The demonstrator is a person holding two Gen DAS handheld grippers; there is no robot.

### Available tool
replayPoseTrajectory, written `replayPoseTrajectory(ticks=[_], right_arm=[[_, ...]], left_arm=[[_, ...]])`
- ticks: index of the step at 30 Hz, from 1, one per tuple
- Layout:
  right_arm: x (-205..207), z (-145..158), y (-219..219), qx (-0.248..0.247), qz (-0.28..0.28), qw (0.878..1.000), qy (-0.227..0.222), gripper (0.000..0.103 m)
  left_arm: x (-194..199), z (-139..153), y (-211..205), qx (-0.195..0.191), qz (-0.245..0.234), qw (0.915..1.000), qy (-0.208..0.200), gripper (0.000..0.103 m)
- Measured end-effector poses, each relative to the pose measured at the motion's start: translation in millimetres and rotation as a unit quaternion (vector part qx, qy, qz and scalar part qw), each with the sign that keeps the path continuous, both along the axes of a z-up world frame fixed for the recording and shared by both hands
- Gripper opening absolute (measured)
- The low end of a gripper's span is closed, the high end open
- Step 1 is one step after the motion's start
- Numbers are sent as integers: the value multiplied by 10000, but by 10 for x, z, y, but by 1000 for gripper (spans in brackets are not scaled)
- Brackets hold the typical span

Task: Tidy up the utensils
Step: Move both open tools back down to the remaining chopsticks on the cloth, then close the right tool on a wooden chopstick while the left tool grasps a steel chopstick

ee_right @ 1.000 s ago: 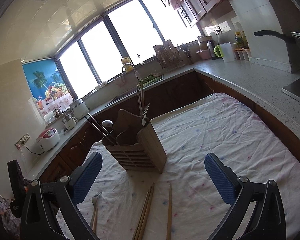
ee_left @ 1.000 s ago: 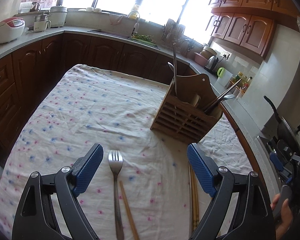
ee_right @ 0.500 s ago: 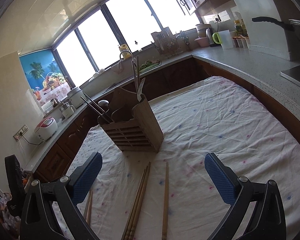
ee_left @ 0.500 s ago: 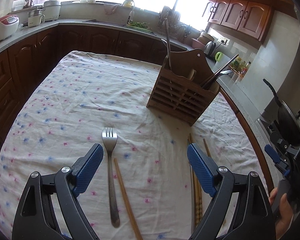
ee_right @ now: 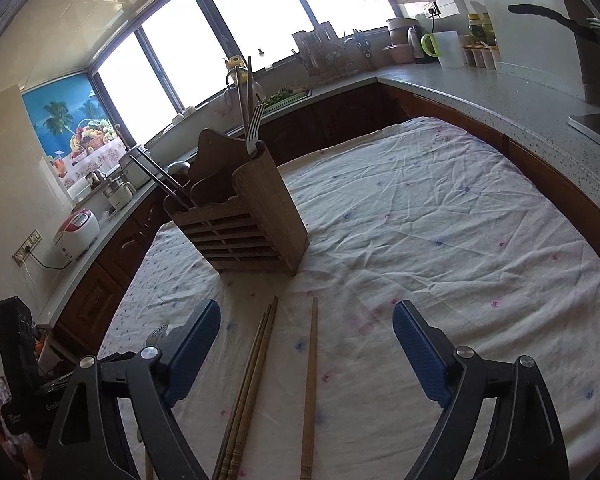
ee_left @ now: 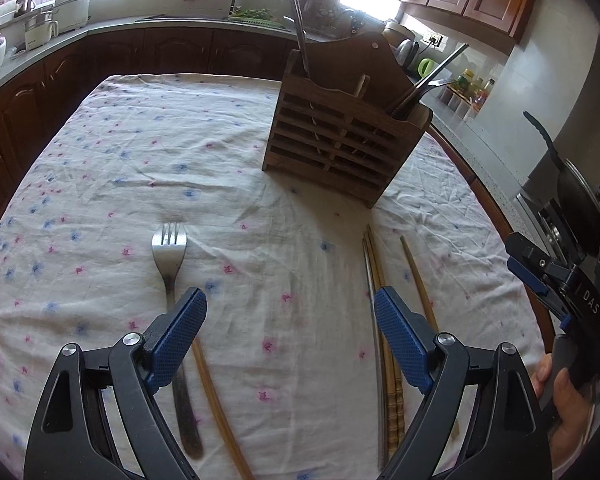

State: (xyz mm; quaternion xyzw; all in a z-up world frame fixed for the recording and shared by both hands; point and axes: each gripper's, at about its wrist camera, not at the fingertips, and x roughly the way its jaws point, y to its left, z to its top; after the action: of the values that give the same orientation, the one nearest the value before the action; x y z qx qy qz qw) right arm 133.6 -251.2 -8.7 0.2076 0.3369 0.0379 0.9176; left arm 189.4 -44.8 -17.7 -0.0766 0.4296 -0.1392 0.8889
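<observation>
A wooden slatted utensil holder (ee_left: 340, 140) stands on the floral tablecloth, with several utensils in it; it also shows in the right wrist view (ee_right: 244, 220). A steel fork (ee_left: 170, 252) lies on the cloth beside a single wooden chopstick (ee_left: 216, 400). A bundle of chopsticks (ee_left: 380, 292) and one loose chopstick (ee_left: 418, 276) lie to the right; they show in the right wrist view as the bundle (ee_right: 252, 372) and the single chopstick (ee_right: 311, 380). My left gripper (ee_left: 290, 312) is open and empty above the cloth, its left finger over the fork handle. My right gripper (ee_right: 306, 336) is open and empty over the chopsticks.
The table (ee_left: 100, 152) is ringed by dark wooden cabinets and a grey counter (ee_right: 500, 92). A rice cooker (ee_right: 76, 232), kettle and jars stand on the counter. A black pan (ee_left: 580, 200) is on the stove at the right.
Both grippers have tilted down and moved lower toward the cloth. The fork and chopsticks now sit closer under the fingers. Both grippers stay open.
</observation>
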Motion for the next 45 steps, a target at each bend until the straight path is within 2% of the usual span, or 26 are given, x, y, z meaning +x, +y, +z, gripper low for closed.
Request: replayPoseTrajectory(ticks=[1,5,10,14,18,24,25,28,30,36,38,41,44,45], right_arm=[[7,-11,-24,6,-49,10000,23,76],[15,-32,-121,22,-186,9998,45,70],[30,-54,-199,73,-233,9997,68,70],[54,-75,-247,124,-253,9996,93,70],[74,-83,-262,146,-238,9996,96,70],[115,-127,-168,158,-89,9998,129,67],[128,-142,-141,142,-55,9998,154,65],[168,-195,-80,120,9,9997,233,61],[182,-214,-74,151,4,9995,261,60],[194,-204,-119,112,-74,9995,288,60],[200,-209,-128,101,-78,9995,305,60],[209,-215,-118,88,-27,9995,310,57],[236,-238,-93,103,36,9994,328,51],[248,-254,-78,106,65,9993,342,49]], left_arm=[[26,-31,-77,72,-82,9999,33,88],[150,-177,-408,367,-376,9984,199,88],[283,-343,-762,787,-595,9946,329,87],[363,-470,-887,1097,-648,9908,449,80],[369,-461,-758,1055,-539,9920,444,80],[303,-471,-288,1263,-215,9903,528,79],[302,-460,-201,1179,-148,9913,574,79],[328,-387,-40,565,-64,9961,682,79],[374,-347,-115,445,-156,9966,669,79],[503,-372,-584,676,-577,9944,574,79],[539,-453,-695,1060,-603,9908,580,79],[515,-456,-630,1133,-565,9908,486,80],[491,-474,-386,1297,-362,9893,566,77],[477,-474,-282,1238,-307,9902,564,77]])
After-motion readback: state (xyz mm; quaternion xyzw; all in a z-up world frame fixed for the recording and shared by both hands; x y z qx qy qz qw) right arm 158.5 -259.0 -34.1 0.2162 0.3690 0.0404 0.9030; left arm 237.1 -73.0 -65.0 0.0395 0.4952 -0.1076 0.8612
